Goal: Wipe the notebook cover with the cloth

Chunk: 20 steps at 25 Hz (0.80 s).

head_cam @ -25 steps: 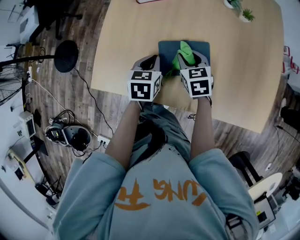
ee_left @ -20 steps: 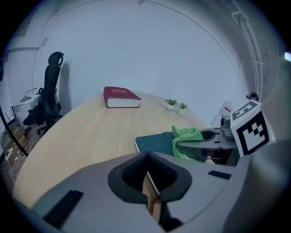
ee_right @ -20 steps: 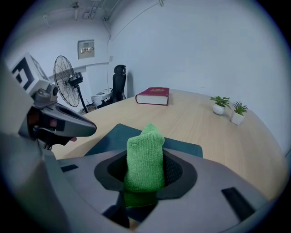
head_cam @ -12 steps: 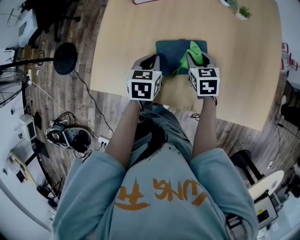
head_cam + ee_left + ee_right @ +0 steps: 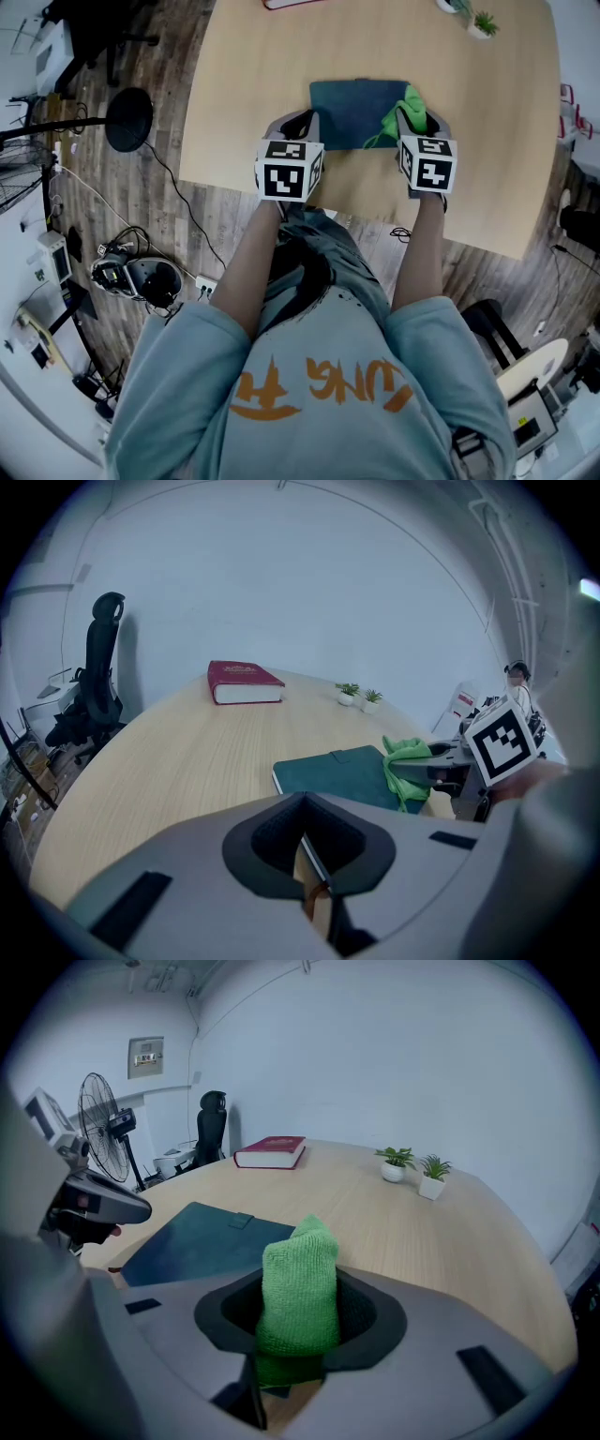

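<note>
1. Head view showed you at the wooden table, with the dark teal notebook lying closed and flat near the front edge.
2. Your right gripper was clenched on the green cloth. In the right gripper view the wad stood up between the jaws, firmly caught. The cloth sat at the notebook's right end, and a tail of it trailed toward the near edge.
3. Your left gripper had its jaws drawn together to a thin slit, with nothing clearly held. Its tip sat at the notebook's left edge; whether it pressed the cover down, I couldn't tell.
4. My judgement of the step: a wiping pass, with the cloth at the right end of its stroke. Most of the cover lay bare to the left of it.
5. To do it well you needed to:
   - keep the clamp tight so the wad didn't slip out under drag
   - tilt the gripper down so cloth, not jaw, met the cover
   - sweep straight across toward the left gripper in overlapping rows, with light and even pressure
6. You also needed the left gripper as an anchor on that left edge, since a smooth cover on a smooth table looked likely to slide with the stroke.
7. The risk I saw was the two grippers meeting at the left end of a pass, so each stroke wanted stopping short.
</note>
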Each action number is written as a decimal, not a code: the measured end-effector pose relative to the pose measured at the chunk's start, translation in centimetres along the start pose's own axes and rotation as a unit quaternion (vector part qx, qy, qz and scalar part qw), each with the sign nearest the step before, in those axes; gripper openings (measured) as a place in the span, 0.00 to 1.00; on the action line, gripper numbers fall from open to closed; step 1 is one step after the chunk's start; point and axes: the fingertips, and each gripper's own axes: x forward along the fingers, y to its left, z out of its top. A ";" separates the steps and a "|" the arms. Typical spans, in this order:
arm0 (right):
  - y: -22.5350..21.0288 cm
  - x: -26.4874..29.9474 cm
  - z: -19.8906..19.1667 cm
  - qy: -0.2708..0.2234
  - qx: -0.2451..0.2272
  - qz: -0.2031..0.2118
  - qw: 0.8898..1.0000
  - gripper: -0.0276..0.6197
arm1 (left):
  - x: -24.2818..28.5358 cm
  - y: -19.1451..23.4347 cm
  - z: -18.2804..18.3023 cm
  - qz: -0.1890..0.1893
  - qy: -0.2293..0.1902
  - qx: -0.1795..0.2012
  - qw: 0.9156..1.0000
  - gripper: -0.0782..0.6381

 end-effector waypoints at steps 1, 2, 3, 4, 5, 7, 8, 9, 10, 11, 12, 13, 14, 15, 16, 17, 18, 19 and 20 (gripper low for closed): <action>-0.5 0.0 -0.1 0.001 0.002 -0.007 1.000 0.26 | 0.1 -0.1 -0.1 -0.001 0.000 0.000 1.000 0.13; -1.1 -0.1 -0.2 0.001 0.003 -0.014 1.000 0.26 | 0.1 -0.1 -0.1 -0.002 0.001 0.000 1.000 0.13; -1.6 -0.2 -0.3 0.002 0.004 -0.021 1.000 0.26 | 0.1 -0.1 -0.1 -0.003 0.001 -0.001 1.000 0.13; -2.0 -0.2 -0.3 0.003 0.004 -0.028 1.000 0.26 | 0.1 0.0 -0.1 -0.003 0.002 -0.002 1.000 0.13; -2.4 -0.3 -0.3 0.005 0.004 -0.036 0.999 0.26 | 0.1 0.0 -0.2 -0.003 0.002 -0.004 1.000 0.13; -3.1 -0.4 -0.4 0.010 0.004 -0.048 0.999 0.26 | 0.1 0.0 -0.3 -0.003 0.003 -0.007 1.000 0.13; -3.3 -0.4 -0.4 0.011 0.010 -0.050 0.999 0.26 | 0.2 -0.1 -0.3 -0.003 0.003 -0.008 1.000 0.13; -3.5 -0.5 -0.4 0.010 0.022 -0.048 0.999 0.26 | 0.2 -0.1 -0.4 -0.004 0.003 -0.009 1.000 0.13; -3.5 -0.6 -0.2 0.006 0.039 -0.043 0.998 0.26 | 0.3 0.0 -0.4 -0.004 0.004 -0.010 1.000 0.13; -3.3 -0.7 0.2 -0.002 0.056 -0.037 0.998 0.26 | 0.3 0.1 -0.4 -0.004 0.004 -0.011 1.000 0.13; -3.0 -0.8 0.7 -0.012 0.068 -0.030 0.997 0.26 | 0.3 0.2 -0.4 -0.004 0.004 -0.013 1.000 0.13; -2.6 -0.9 1.4 -0.022 0.072 -0.023 0.997 0.26 | 0.3 0.4 -0.4 -0.003 0.004 -0.015 1.000 0.13; -2.1 -1.0 2.1 -0.029 0.070 -0.018 0.997 0.26 | 0.3 0.6 -0.3 -0.002 0.004 -0.017 1.000 0.13; -1.5 -1.1 2.8 -0.036 0.066 -0.011 0.997 0.26 | 0.3 0.8 -0.3 -0.002 0.003 -0.020 1.000 0.13; -0.9 -1.0 3.4 -0.041 0.061 -0.003 0.997 0.26 | 0.3 1.0 -0.3 -0.001 0.001 -0.022 1.000 0.13; -0.1 -0.9 4.0 -0.045 0.056 0.006 0.997 0.26 | 0.2 1.1 -0.2 0.000 0.000 -0.025 1.000 0.13; 0.6 -0.7 4.5 -0.048 0.051 0.015 0.997 0.26 | 0.2 1.3 -0.2 0.001 -0.002 -0.027 1.000 0.13; 1.4 -0.5 4.9 -0.050 0.046 0.024 0.997 0.26 | 0.2 1.5 -0.2 0.002 -0.004 -0.030 1.000 0.13; 2.2 -0.3 5.3 -0.050 0.041 0.032 0.997 0.26 | 0.2 1.6 -0.2 0.003 -0.005 -0.033 0.999 0.13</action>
